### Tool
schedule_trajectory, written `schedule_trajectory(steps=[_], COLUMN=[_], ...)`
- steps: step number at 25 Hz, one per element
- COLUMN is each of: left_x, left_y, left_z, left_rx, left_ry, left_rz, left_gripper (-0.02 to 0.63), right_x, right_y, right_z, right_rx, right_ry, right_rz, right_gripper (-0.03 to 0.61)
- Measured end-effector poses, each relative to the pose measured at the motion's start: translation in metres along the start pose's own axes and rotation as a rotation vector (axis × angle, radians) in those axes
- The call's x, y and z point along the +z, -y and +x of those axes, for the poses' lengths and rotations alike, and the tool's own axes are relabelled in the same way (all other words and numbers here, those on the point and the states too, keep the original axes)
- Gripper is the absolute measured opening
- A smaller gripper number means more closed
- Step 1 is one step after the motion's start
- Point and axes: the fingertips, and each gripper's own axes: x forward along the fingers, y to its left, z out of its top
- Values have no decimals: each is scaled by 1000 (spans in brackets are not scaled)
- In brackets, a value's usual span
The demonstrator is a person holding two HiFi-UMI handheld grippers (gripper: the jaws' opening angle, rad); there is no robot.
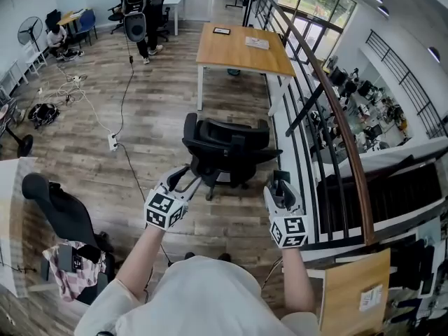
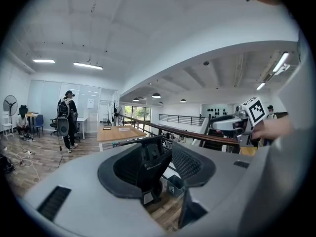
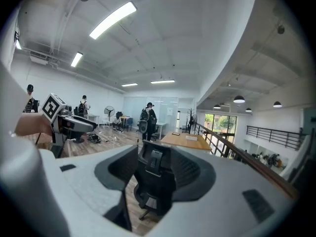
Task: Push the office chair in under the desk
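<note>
The black office chair [image 1: 227,149] stands on the wood floor with its back toward me, well short of the wooden desk [image 1: 241,47] beyond it. My left gripper [image 1: 183,177] hovers just short of the chair's left rear, and my right gripper [image 1: 281,182] hovers off its right rear. Both are open with nothing between the jaws and do not touch the chair. The chair [image 2: 148,164] shows through the open jaws in the left gripper view, and the chair [image 3: 155,174] shows the same way in the right gripper view.
A metal railing with a wooden handrail [image 1: 336,110] runs along the right, close to the chair and the desk. A second black chair with clothes on it [image 1: 63,215] stands at lower left. Cables and a power strip [image 1: 112,142] cross the floor. A person [image 1: 143,12] stands at the back.
</note>
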Motion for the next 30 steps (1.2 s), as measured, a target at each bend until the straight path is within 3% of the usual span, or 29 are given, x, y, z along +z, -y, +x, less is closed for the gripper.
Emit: schedule_trajectory(steps=[19, 30], left_x=[-28, -32], left_y=[-7, -22], left_z=[-19, 12], left_rx=[-78, -64], left_ry=[-29, -47], left_rz=[-13, -15], left_gripper=[186, 186], right_x=[-24, -41], right_y=[-36, -13], right_z=[-9, 25], right_rx=[-55, -39], right_ry=[-70, -100], right_rz=[0, 14], right_gripper=[193, 193])
